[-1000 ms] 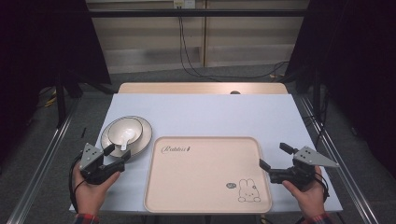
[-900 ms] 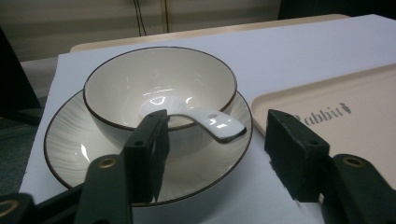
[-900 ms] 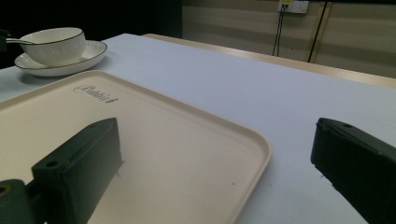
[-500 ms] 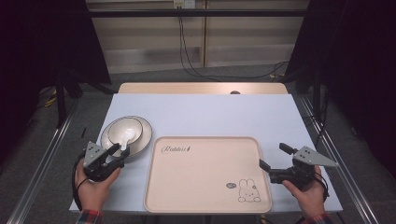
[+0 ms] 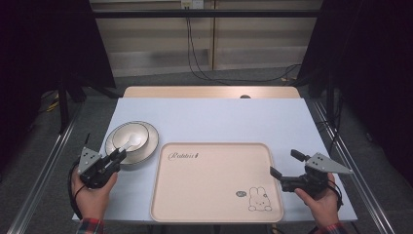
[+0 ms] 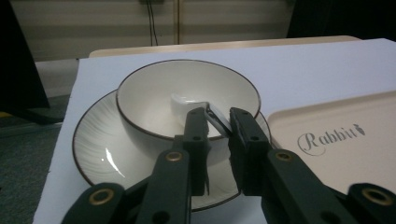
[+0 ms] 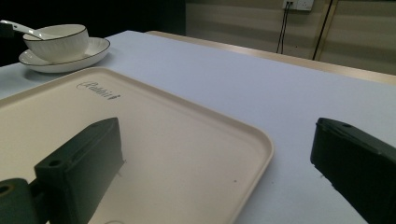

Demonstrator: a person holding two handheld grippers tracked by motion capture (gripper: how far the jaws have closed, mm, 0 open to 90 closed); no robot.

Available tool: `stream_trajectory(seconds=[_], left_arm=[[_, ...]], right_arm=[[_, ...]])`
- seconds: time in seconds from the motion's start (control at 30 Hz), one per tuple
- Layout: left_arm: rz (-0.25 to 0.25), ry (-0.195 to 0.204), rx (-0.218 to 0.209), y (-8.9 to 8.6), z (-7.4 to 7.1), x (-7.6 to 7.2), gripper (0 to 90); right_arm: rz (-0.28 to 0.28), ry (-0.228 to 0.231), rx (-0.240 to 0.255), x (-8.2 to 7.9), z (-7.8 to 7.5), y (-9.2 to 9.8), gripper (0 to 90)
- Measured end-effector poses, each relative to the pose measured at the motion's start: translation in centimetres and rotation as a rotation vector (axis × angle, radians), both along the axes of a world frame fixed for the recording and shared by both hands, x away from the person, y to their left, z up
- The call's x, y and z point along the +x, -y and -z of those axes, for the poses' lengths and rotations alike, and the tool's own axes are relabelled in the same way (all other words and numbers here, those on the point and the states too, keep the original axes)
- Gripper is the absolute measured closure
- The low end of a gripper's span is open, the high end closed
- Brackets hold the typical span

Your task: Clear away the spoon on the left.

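A white bowl [image 5: 127, 138] sits on a ribbed white plate [image 5: 148, 146] at the table's left. A white spoon [image 5: 127, 144] lies inside it, its handle sticking out over the near rim. My left gripper [image 5: 118, 156] is at that rim. In the left gripper view the left gripper [image 6: 218, 116] has its jaws closed narrowly on the spoon [image 6: 187, 103] handle, above the bowl [image 6: 149, 98] and plate [image 6: 93, 149]. My right gripper [image 5: 283, 162] rests open at the right edge of the beige tray [image 5: 214, 195]. Nothing lies between the right gripper [image 7: 217, 135] jaws but the tray's corner [image 7: 187, 140].
The tray, printed with a rabbit and a script word, is bare and fills the near middle of the pale blue table [image 5: 219, 119]. A wooden strip [image 5: 209, 91] runs along the far edge. Metal rails flank both sides, and cables hang behind.
The left gripper has crept slightly toward the bowl, with its jaws at the spoon handle. The right gripper has stayed where it was.
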State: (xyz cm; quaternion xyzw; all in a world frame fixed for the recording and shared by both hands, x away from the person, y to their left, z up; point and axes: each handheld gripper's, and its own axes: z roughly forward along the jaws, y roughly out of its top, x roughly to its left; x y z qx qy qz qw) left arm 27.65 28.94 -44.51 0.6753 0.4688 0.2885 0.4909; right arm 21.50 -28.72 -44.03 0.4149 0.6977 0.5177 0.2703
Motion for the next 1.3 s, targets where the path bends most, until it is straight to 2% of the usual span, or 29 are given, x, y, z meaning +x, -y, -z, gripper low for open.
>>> stream_trajectory(seconds=[0.1, 0.13, 0.2, 0.4, 0.63, 0.97, 1.13, 1.2, 1.3], left_arm=[[-0.006, 0.011, -0.032, -0.3, 0.0, 0.3, 80.7], [-0.005, 0.027, -0.030, -0.3, -0.2, 0.5, 80.8], [-0.002, 0.032, -0.040, -0.4, -0.3, 0.6, 80.8], [-0.033, 0.037, -0.084, -0.9, -0.4, 1.4, 81.2], [-0.071, 0.033, -0.103, -1.3, -0.3, 1.7, 77.1], [-0.061, -0.033, -0.039, -1.1, 0.6, 0.3, 72.5], [-0.074, -0.045, -0.045, -1.0, 0.8, -0.1, 67.5], [-0.070, -0.049, -0.028, -0.9, 0.8, -0.1, 67.2], [-0.101, -0.070, -0.027, -1.1, 1.1, 0.0, 65.1]], right_arm=[[-0.004, -0.003, -0.002, 0.0, 0.0, 0.0, 1.8], [-0.004, -0.002, -0.003, 0.1, 0.0, 0.1, 1.7], [-0.003, -0.001, -0.001, 0.1, 0.0, 0.1, 1.7], [-0.008, -0.005, -0.003, 0.1, 0.0, 0.1, 1.5], [-0.004, -0.006, 0.010, 0.1, 0.0, 0.3, 1.5], [-0.002, -0.002, 0.014, 0.1, -0.1, 0.2, 1.6], [-0.008, -0.005, 0.014, 0.1, -0.1, 0.1, 1.6], [-0.010, -0.005, 0.015, 0.2, -0.1, 0.1, 1.7], [-0.014, -0.009, 0.007, 0.2, 0.0, -0.1, 1.8]])
